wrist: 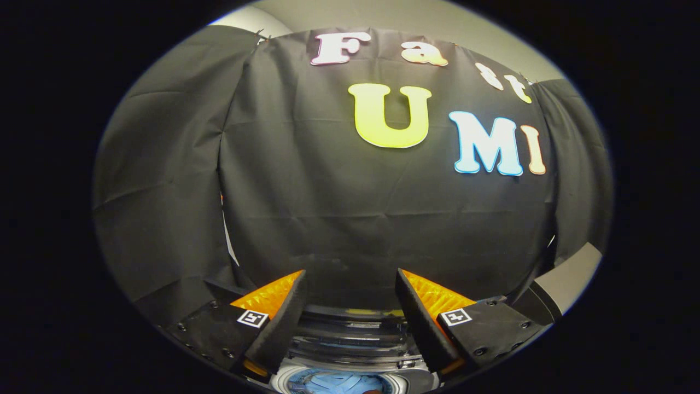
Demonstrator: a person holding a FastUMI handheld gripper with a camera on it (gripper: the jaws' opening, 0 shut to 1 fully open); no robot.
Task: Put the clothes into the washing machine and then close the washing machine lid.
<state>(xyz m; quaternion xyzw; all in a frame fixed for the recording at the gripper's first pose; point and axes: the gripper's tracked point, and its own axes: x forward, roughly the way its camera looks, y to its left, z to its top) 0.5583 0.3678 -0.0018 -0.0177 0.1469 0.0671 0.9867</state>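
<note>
Right under my hand-held gripper, fingers spread and empty, blue clothes look already inside the washing machine drum. Guessing only the raised lid is left to close.

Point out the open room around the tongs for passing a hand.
The tongs stand open with nothing between the fingers, so that gap is free. Beyond them hangs the black cloth wall, close ahead. Below, it is crowded: the washing machine with blue clothes in its opening.
</note>
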